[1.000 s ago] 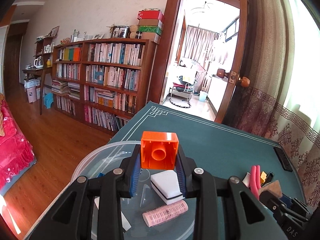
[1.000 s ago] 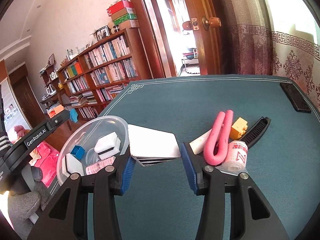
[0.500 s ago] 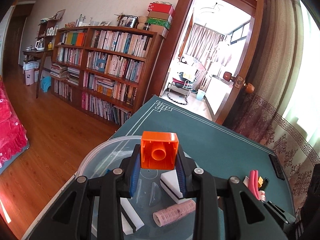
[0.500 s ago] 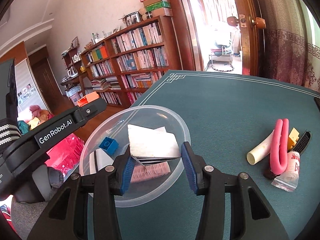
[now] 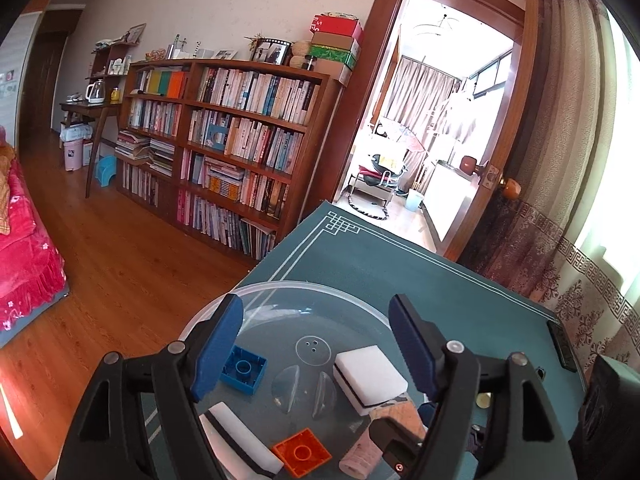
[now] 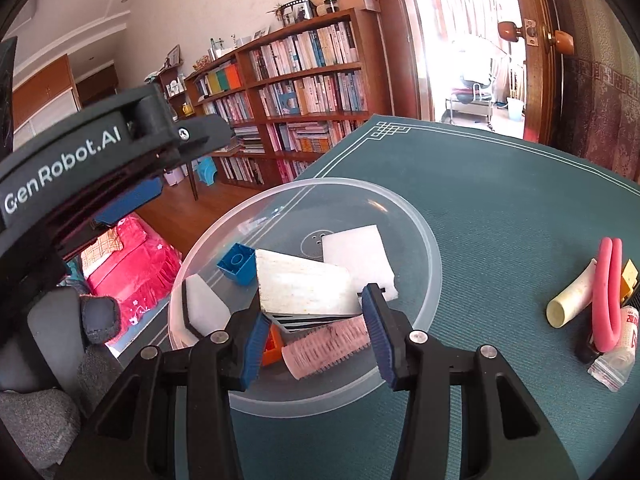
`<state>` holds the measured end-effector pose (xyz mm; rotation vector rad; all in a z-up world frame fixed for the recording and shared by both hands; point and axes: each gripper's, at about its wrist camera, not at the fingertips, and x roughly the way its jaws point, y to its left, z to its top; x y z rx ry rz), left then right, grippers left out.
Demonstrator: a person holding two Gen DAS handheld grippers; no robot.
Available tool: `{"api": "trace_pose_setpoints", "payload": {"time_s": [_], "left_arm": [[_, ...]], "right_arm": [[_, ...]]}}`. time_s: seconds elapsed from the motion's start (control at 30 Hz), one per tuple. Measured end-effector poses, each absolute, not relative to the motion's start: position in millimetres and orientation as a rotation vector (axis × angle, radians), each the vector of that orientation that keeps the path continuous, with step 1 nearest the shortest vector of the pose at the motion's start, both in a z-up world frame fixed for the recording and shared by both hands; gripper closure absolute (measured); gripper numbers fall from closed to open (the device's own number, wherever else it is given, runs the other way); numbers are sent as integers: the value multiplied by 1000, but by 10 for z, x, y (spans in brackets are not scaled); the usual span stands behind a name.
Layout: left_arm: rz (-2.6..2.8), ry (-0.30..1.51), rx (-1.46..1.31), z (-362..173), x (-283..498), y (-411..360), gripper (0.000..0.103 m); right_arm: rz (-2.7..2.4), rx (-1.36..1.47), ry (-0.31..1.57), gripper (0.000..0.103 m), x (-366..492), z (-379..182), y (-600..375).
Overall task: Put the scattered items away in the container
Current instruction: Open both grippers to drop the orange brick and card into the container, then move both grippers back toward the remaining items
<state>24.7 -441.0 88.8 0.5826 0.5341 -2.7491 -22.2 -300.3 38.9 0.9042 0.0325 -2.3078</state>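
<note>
A clear plastic bowl [image 5: 280,286] [image 6: 424,240] stands on the green table mat. In it lie a blue brick [image 5: 243,370] [image 6: 238,262], an orange brick [image 5: 302,456] [image 6: 272,346], two white sponges [image 5: 370,378] [image 6: 358,256], and a pink roller [image 5: 366,450] [image 6: 326,346]. My left gripper [image 5: 316,306] hangs open above the bowl with nothing between its fingers. My right gripper [image 6: 316,340] is shut on a white block with a striped edge [image 6: 304,288], held low over the bowl's near side.
To the right of the bowl, a bent pink foam tube [image 6: 608,292], a cream tube [image 6: 572,304], a yellow block [image 6: 630,276] and a small packet [image 6: 616,360] lie on the mat [image 6: 500,200]. A bookcase [image 5: 224,140] and an open doorway stand beyond the table's far edge.
My left gripper opened and the orange brick now lies in the bowl. My right gripper carried the white block leftward from the mat to over the bowl.
</note>
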Motion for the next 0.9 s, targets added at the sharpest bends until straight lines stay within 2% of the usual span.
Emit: {"api": "trace_pose_setpoints", "payload": {"time_s": [0.2,0.27,0.33,0.9], "left_arm": [[-2706,577,531,910,325,-4539,21],[-2699,582,538,888,320,-4557,21],[-2696,590,543,870,307,-4568,21],[-2731,513,637,752,146,-4319,21]], "right_arm": [[-2292,911,35,53,-235,327,-3073],[-2288,911,27,42,-238,319,-3063],[-2283,907,11,39,-241,325,-3025],[-2393,895,-29,39,-251,504,-2593]]}}
